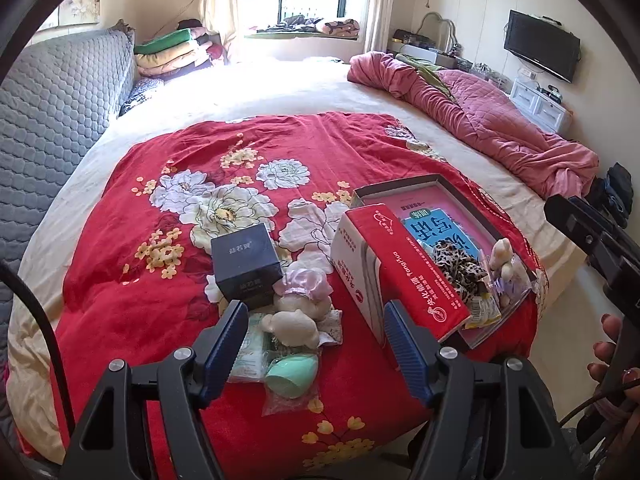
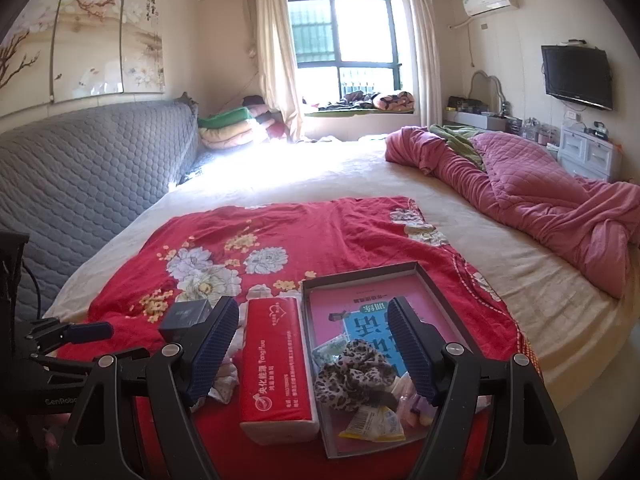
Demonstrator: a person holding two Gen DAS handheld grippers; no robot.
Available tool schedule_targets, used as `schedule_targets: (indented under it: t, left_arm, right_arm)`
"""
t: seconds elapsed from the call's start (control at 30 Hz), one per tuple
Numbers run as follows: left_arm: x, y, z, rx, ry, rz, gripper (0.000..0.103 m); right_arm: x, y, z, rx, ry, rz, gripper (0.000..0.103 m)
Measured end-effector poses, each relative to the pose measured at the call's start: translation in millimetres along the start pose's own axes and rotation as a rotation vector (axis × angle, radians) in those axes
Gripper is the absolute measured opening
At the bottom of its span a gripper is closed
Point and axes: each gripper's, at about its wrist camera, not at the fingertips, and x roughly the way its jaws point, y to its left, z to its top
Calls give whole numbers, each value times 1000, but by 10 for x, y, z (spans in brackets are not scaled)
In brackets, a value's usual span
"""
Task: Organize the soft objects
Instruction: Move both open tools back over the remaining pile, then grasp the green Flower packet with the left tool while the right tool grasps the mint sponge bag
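While both tongs, left (image 1: 314, 332) and right (image 2: 310, 344), hang spread and empty, a plush toy (image 1: 298, 312) (still unsorted) lies left of the tray (image 1: 452, 184); next, grasp it.

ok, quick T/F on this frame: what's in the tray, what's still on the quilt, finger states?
1. The leopard scrunchie lies in the tray. True.
2. The green sponge is in the tray. False: it lies on the red quilt, outside the tray.
3. The left gripper has its fingers shut on the plush toy. False: the fingers are open and hold nothing.
4. The tissue pack sits left of the tray in the right wrist view. True.
5. The right gripper holds the dark box. False: its fingers are open and empty; the box rests on the quilt.
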Motion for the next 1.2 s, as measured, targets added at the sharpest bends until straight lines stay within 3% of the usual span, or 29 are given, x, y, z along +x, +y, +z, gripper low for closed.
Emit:
schedule_targets:
  t: [0.67, 1.2]
  left_arm:
    - [75, 1027, -417, -176, 63, 109, 70]
    - [534, 1111, -640, -185, 153, 91, 70]
  right_arm:
    - [277, 723, -315, -126, 114, 157, 78]
    - [662, 1246, -775, -270, 252, 220, 78]
